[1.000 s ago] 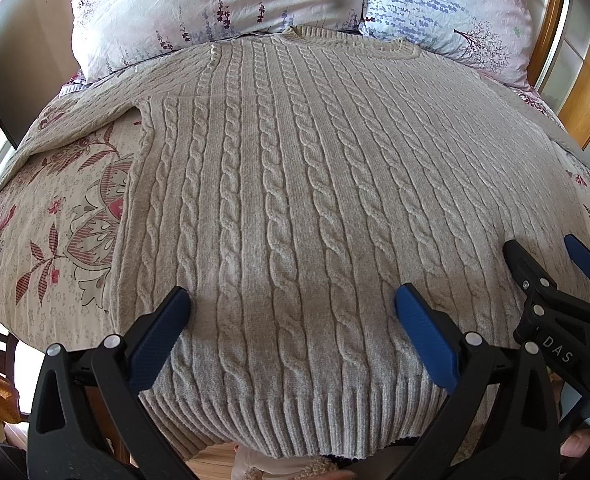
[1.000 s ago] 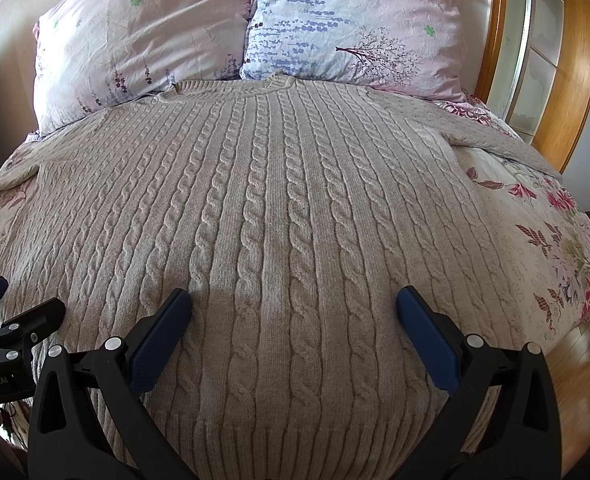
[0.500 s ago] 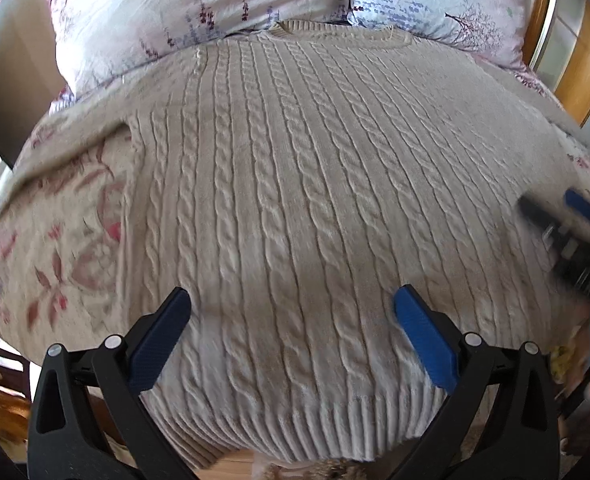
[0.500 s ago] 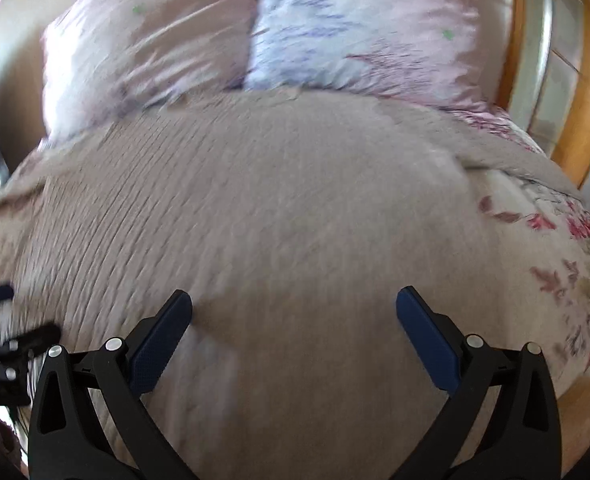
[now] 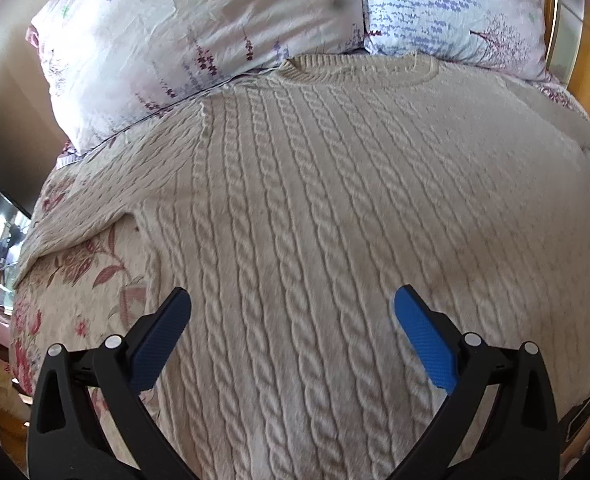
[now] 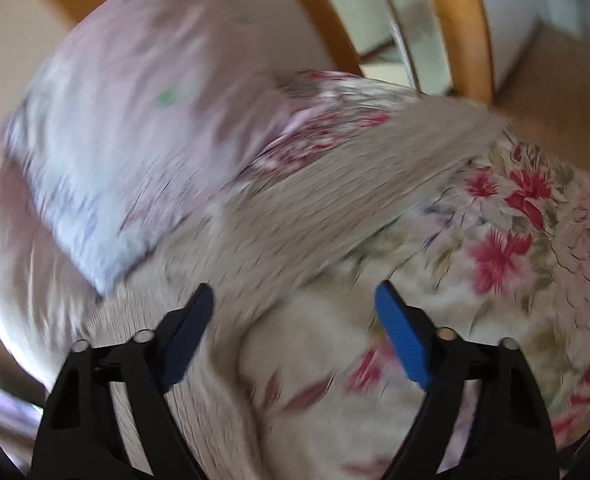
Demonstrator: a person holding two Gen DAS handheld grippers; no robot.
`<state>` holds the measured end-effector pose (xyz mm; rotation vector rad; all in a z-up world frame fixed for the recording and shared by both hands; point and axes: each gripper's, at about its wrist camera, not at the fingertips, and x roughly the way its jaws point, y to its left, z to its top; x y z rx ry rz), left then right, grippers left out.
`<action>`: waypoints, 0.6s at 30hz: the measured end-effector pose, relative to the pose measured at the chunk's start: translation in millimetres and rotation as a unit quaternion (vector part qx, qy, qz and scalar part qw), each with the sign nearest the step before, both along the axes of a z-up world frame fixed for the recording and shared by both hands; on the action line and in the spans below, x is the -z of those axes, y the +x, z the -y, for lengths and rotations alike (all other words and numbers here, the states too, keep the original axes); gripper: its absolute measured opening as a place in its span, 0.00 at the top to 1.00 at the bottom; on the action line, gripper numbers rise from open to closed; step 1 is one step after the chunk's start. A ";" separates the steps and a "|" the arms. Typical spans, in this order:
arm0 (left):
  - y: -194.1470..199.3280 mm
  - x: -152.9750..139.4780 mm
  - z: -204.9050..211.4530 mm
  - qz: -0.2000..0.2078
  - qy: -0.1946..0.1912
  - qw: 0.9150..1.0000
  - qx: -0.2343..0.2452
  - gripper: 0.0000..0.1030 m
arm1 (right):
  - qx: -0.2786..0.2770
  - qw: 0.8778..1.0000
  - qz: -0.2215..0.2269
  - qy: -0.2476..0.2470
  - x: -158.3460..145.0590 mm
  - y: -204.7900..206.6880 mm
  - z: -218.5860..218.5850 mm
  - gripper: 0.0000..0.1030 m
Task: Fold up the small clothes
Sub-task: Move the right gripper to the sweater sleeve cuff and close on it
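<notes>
Right tool [image 6: 295, 312] swung to sweater [image 5: 335, 220] sleeve [image 6: 355, 184] | released | left tool [image 5: 293, 316] released, over sweater

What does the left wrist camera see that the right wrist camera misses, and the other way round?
Only the left view shows the sweater's collar, its cable-knit front, and two pillows side by side. Only the right view, which is blurred, shows the sweater's far sleeve stretched over the flowered bedspread, with wooden floor beyond. Both show an open blue-tipped tool, left and right, holding nothing above the bed.
</notes>
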<state>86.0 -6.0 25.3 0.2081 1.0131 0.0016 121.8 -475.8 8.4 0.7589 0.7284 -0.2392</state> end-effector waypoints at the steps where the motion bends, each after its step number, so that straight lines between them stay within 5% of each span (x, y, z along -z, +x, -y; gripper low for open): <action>1: 1.6 -0.5 -0.2 0.002 -0.009 1.000 0.003 0.02 | 0.012 1.000 -0.003 0.016 3.2 5.0 12.1 0.31; 9: 17.3 -2.4 0.2 0.011 -0.024 1.000 0.011 0.02 | 0.067 0.995 -0.029 0.069 25.3 24.7 54.3 0.45; 18: 39.6 -0.9 -5.0 -0.012 -0.024 1.000 0.003 0.02 | 0.098 0.993 -0.032 0.056 27.3 28.9 66.8 0.65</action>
